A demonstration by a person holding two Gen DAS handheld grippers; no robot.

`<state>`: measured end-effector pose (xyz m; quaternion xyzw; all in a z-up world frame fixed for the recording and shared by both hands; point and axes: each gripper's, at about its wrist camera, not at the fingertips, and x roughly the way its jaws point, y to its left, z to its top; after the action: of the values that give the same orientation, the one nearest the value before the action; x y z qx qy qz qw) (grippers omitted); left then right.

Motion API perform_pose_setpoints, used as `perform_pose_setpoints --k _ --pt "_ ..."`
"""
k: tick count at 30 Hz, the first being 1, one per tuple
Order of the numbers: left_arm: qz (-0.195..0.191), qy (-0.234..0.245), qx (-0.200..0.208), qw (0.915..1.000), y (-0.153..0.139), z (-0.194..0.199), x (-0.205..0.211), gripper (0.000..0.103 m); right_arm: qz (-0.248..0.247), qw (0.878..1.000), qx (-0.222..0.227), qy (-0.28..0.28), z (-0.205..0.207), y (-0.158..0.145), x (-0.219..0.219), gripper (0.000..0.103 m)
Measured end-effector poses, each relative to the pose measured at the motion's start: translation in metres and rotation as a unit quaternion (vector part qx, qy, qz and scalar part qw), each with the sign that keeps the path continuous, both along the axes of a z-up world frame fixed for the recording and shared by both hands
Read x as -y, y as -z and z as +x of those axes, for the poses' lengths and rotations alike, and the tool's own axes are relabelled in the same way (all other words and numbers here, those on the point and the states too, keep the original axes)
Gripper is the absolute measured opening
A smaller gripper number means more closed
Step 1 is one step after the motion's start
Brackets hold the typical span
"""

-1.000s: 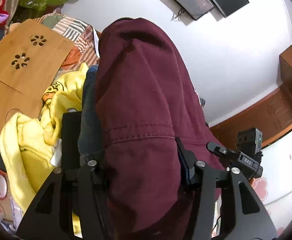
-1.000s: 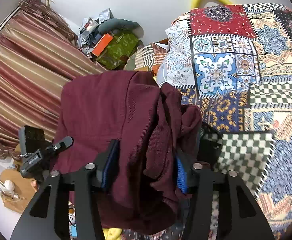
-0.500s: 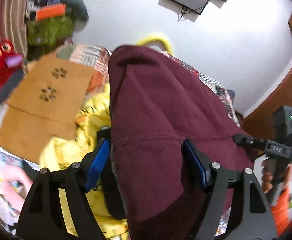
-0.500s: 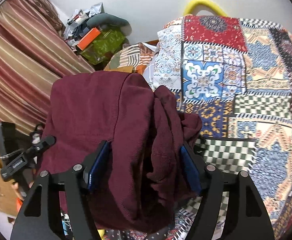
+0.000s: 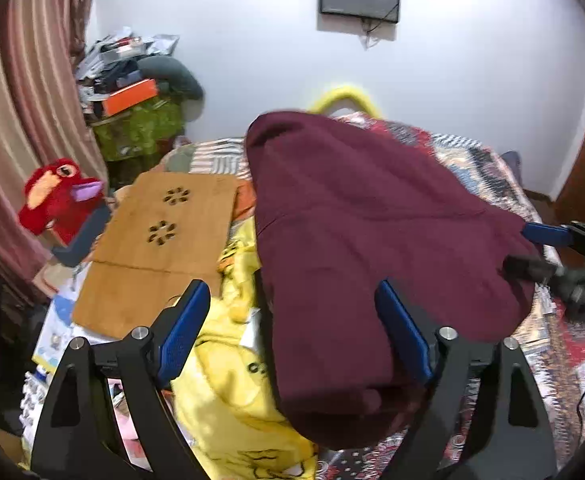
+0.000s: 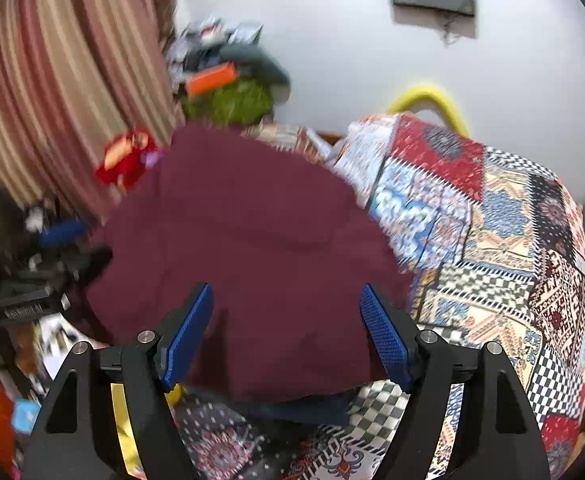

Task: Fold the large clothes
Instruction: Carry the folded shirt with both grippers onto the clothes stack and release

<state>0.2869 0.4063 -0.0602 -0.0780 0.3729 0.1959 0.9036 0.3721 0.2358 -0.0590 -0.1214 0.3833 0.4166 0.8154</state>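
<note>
The maroon garment (image 5: 372,248) lies in a folded heap on the bed (image 6: 504,240), straight ahead of both grippers and partly on top of a yellow garment (image 5: 228,380) that spreads toward the left. The left gripper (image 5: 292,332) has its fingers spread wide; the heap's left edge falls between them and its near end bulges down past the right finger (image 5: 402,332), but neither pad pinches cloth. The right gripper (image 6: 284,328) is likewise wide open, hovering over the near edge of the same heap, with cloth showing between the pads and nothing clamped. In the left view the heap's long axis runs away from the fingers toward the wall, and the right gripper's blue pad (image 5: 546,234) shows at its far right edge; so the two grippers flank the heap, each about equally near its own side. My guess is this fold has been set down, and the next move would be either a fresh grip on the near edge or a pull back. A wooden board (image 5: 152,240) lies to the left beside the yellow garment, a red plush toy (image 5: 58,196) beyond it, and a cluttered pile (image 5: 132,92) stands by the curtain (image 5: 20,128). Nothing stands between the fingers and the heap, though the yellow garment beneath could get caught in a low grab.
</note>
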Motion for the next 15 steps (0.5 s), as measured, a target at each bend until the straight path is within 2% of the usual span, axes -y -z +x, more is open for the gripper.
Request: perform_pose_setpoints --k 2,4,6,11,15 --pt "-0.001 -0.007 -0.003 1.0000 0.007 -0.001 -0.002 0.091 -0.031 0.999 0.043 -0.007 -0.012 0.014 -0.010 0.081" --pt "-0.025 -0.012 0.008 0.9996 0.010 -0.005 -0.008 0.092 -0.061 0.994 0.095 -0.014 -0.026 0.022 -0.019 0.082" --pt "-0.031 -0.014 0.016 0.9993 0.006 -0.006 -0.009 0.091 -0.069 0.990 0.125 -0.015 -0.037 0.018 -0.017 0.082" --pt "-0.025 -0.022 0.042 0.9986 -0.015 -0.021 0.005 0.091 -0.039 0.993 0.113 -0.015 -0.046 -0.007 0.003 0.080" --pt "-0.004 -0.014 0.094 0.9955 -0.048 -0.050 0.032 0.091 0.007 0.992 0.127 -0.002 -0.063 -0.034 0.029 0.080"
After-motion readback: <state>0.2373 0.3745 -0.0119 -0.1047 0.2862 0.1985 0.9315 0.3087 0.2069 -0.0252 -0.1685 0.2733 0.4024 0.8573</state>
